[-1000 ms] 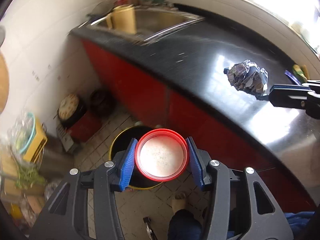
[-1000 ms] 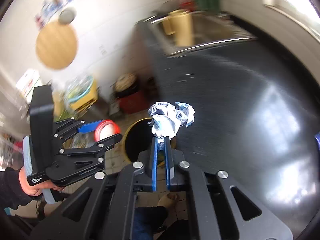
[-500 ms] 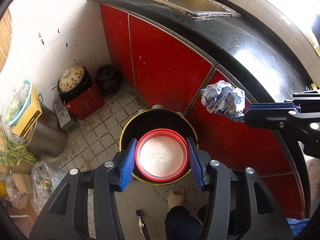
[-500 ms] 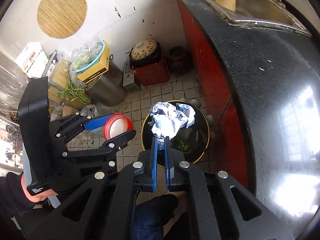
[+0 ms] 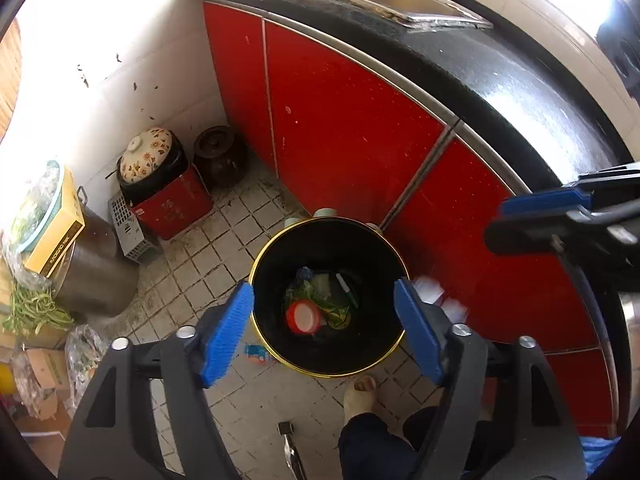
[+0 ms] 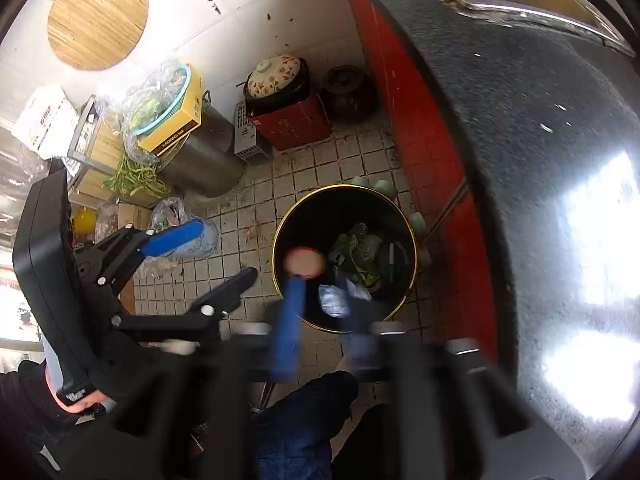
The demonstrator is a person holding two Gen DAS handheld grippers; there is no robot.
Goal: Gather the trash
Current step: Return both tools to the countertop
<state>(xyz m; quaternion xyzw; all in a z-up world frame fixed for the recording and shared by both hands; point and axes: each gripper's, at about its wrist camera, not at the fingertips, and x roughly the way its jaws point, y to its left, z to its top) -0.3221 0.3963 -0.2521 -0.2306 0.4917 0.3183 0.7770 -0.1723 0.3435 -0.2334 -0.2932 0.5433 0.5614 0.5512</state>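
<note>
Trash bin beside red cabinet

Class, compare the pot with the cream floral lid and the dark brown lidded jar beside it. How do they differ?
The black pot with the cream floral lid has a pale, patterned lid; the dark brown lidded jar is plain brown throughout. The pot sits on a red box; the jar stands on the tiled floor. Both are round and lidded.
</note>
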